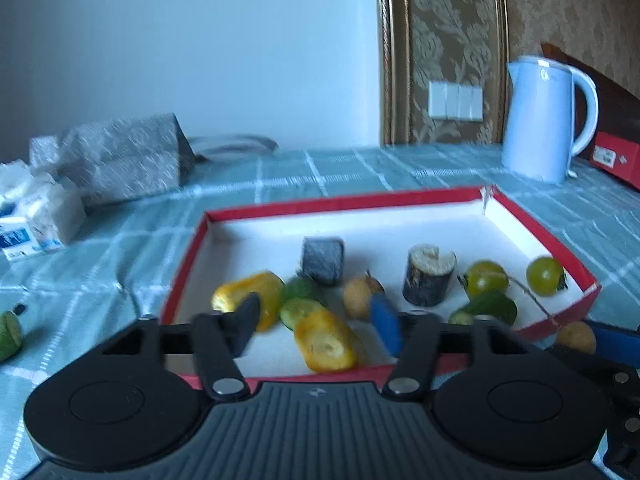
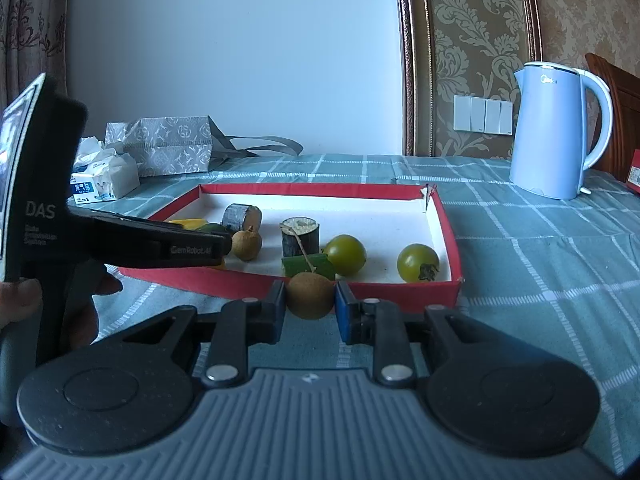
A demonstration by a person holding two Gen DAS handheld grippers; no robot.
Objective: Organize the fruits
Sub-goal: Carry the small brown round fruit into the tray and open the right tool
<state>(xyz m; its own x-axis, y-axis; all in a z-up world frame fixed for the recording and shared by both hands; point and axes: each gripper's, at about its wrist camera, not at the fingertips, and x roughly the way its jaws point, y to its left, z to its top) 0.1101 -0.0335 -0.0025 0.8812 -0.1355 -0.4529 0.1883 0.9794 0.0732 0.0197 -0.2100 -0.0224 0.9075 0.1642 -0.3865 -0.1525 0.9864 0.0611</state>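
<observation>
A red box (image 1: 344, 200) with a white floor holds several pieces. Two yellow corn pieces (image 1: 326, 340) (image 1: 250, 294), cucumber chunks (image 1: 302, 290), a brown longan (image 1: 360, 294), two dark cane stubs (image 1: 428, 280) and two green tomatoes (image 1: 486, 278) lie inside. My left gripper (image 1: 316, 306) hangs open over the box's near side; the nearer corn piece lies between its fingers with gaps on both sides. My right gripper (image 2: 310, 300) is shut on a second longan (image 2: 310, 295), just outside the near wall of the box (image 2: 304, 190).
A blue kettle (image 2: 560, 136) stands at the back right on the checked cloth. A tissue pack (image 2: 104, 176) and a grey gift bag (image 2: 168, 148) sit at the back left. A green fruit half (image 1: 8, 332) lies on the cloth left of the box.
</observation>
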